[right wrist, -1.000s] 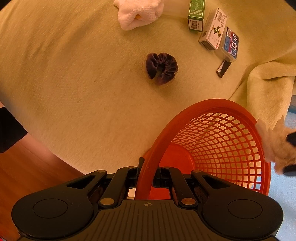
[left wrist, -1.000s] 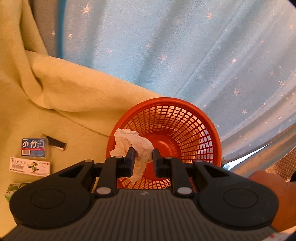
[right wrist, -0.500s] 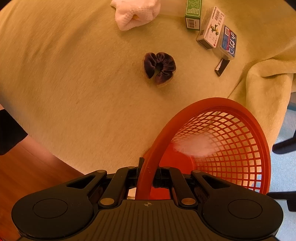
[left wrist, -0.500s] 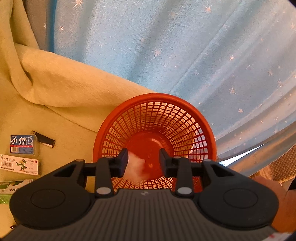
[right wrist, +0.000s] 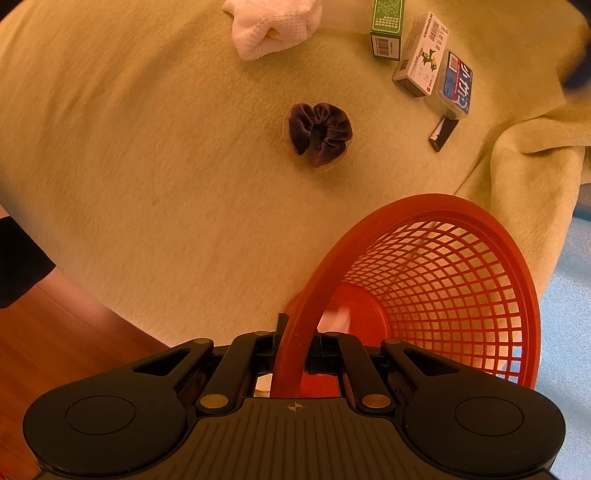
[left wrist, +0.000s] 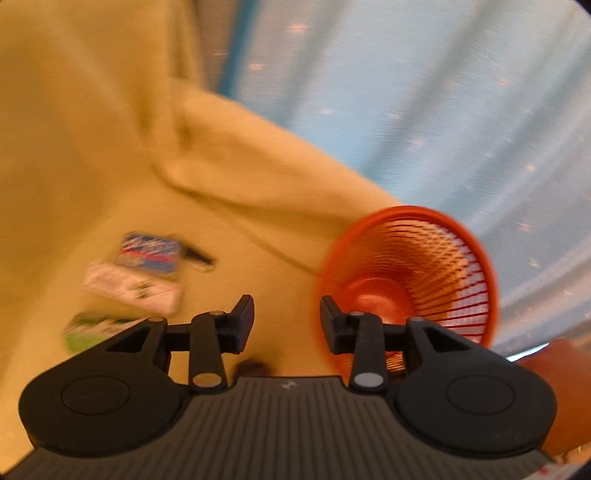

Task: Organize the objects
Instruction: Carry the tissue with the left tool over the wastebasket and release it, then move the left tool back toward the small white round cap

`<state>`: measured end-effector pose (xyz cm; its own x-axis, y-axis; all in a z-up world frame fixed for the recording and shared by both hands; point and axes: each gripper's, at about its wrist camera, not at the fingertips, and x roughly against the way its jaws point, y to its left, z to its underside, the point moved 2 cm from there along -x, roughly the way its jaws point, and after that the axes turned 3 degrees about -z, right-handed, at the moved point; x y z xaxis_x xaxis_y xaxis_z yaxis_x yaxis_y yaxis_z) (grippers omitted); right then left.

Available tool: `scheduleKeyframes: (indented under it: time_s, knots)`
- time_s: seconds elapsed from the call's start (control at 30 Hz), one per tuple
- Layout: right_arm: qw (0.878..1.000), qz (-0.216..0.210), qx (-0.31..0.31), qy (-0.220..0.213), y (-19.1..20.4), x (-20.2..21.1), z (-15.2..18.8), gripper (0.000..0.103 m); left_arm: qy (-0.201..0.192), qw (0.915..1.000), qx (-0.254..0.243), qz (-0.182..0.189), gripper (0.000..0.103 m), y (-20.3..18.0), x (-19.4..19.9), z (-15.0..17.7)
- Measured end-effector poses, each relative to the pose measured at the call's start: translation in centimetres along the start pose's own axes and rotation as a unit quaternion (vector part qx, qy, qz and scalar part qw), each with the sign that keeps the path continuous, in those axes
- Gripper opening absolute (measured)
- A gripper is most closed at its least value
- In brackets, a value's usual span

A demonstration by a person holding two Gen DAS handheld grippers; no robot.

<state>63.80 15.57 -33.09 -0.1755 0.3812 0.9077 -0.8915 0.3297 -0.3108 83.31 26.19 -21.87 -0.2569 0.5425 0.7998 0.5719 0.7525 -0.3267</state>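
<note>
Since a second ago your left tongs (left wrist: 287, 322) have let go of the crumpled paper and swung off to the left: they then pinched the wad over the basket, and now their jaws stand wide with nothing between them, the view smeared by motion. That puts one piece of rubbish away, so your next pick is a matter of choosing among what lies on the blanket.

Largest first, the yellow blanket (right wrist: 155, 177) spreads ahead of your right tongs (right wrist: 297, 360) and carries everything else. The red mesh basket (right wrist: 491, 236) sits just right of those tongs, tilted toward them, and they are clamped narrowly on its near rim, as they were before. A pale blur low inside the basket, just ahead of the right fingertips, looks like the dropped paper (right wrist: 338, 317), though it is too soft to be sure.

Further out, a white cloth (right wrist: 273, 31) lies far ahead at the top edge. The dark scrunchie (right wrist: 319, 133) rests straight ahead, well apart from the basket. Ahead and to the right sit three small boxes together: a green one (right wrist: 386, 33), a white one (right wrist: 421, 59) and a blue-labelled case (right wrist: 456, 83), with a small black stick (right wrist: 443, 133) just nearer than the case. From the left tongs, these boxes lie ahead and to the left.
</note>
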Motion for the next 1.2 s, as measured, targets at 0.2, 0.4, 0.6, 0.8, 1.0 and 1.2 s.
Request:
scheduleKeyframes:
  time_s: [0.2,0.4,0.6,0.8,1.0,1.2]
  knots:
    - [1.0,0.0,-0.001,0.0,0.0,0.0,0.0,0.003,0.025,0.9933,0.059,-0.096,0.042,7.8,1.0,4.2]
    - [1.0,0.001,-0.002,-0.002,0.1,0.0,0.1,0.003,0.071,0.9799,0.102,-0.156,0.059,13.8,0.3,9.5]
    - [1.0,0.001,0.0,-0.003,0.2,0.0,0.1,0.003,0.094,0.9736,0.12,-0.17,0.059,15.5,-1.7,12.6]
    - [1.0,0.002,0.004,-0.001,0.3,0.0,0.1,0.003,0.079,0.9765,0.089,-0.18,0.046,15.3,-3.4,13.3]
    - [1.0,0.002,0.006,0.0,0.4,-0.1,0.0,0.003,0.071,0.9797,0.069,-0.175,0.043,14.8,-4.9,12.6]
    - [1.0,0.002,0.005,0.0,0.4,-0.1,0.1,0.003,0.081,0.9781,0.051,-0.185,0.033,14.3,-6.3,12.4]
